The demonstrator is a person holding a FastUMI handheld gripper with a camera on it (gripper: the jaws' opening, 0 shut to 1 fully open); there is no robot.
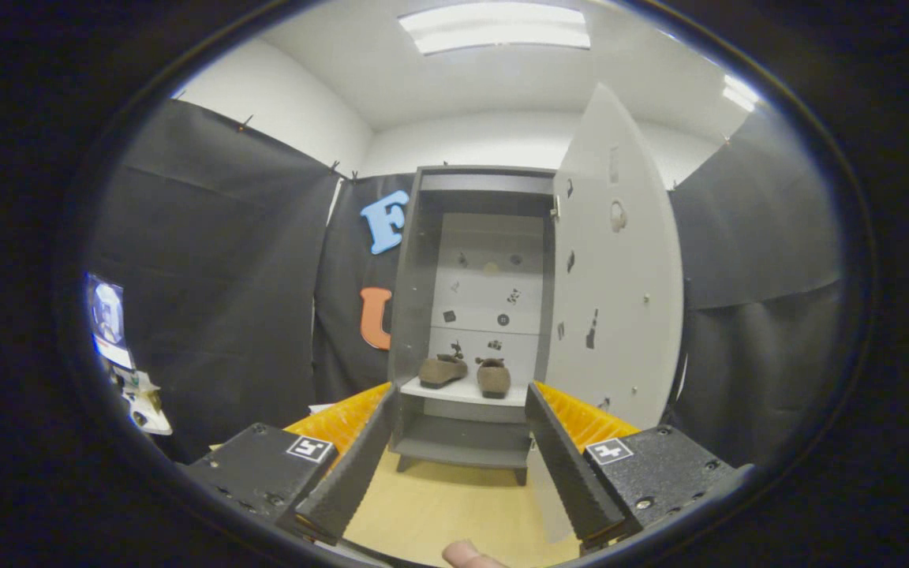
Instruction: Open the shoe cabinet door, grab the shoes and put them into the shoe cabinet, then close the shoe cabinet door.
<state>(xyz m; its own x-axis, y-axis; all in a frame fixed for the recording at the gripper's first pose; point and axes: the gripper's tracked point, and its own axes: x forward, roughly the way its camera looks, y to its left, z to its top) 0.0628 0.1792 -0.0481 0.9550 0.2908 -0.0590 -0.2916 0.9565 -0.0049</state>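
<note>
Gripper (458,461) agape; shoes (464,372) inside cabinet (411,300)

A light wooden floor (439,505) lies below, with ceiling light panels (495,28) overhead and white walls (281,102).

Grey cabinet, brown shoes, yellow floor.

Pale grey on the open door (616,260), dotted with small dark stickers; darker grey on the shoe cabinet (411,315) frame, white on its shelf (466,390). Plain brown on both shoes (466,371). Light yellow wood tone on the floor (439,505), bright ribbed yellow on the mats (344,418). Black on the wall cloth (218,276). Gripper (458,426) fingers spread wide.
</note>
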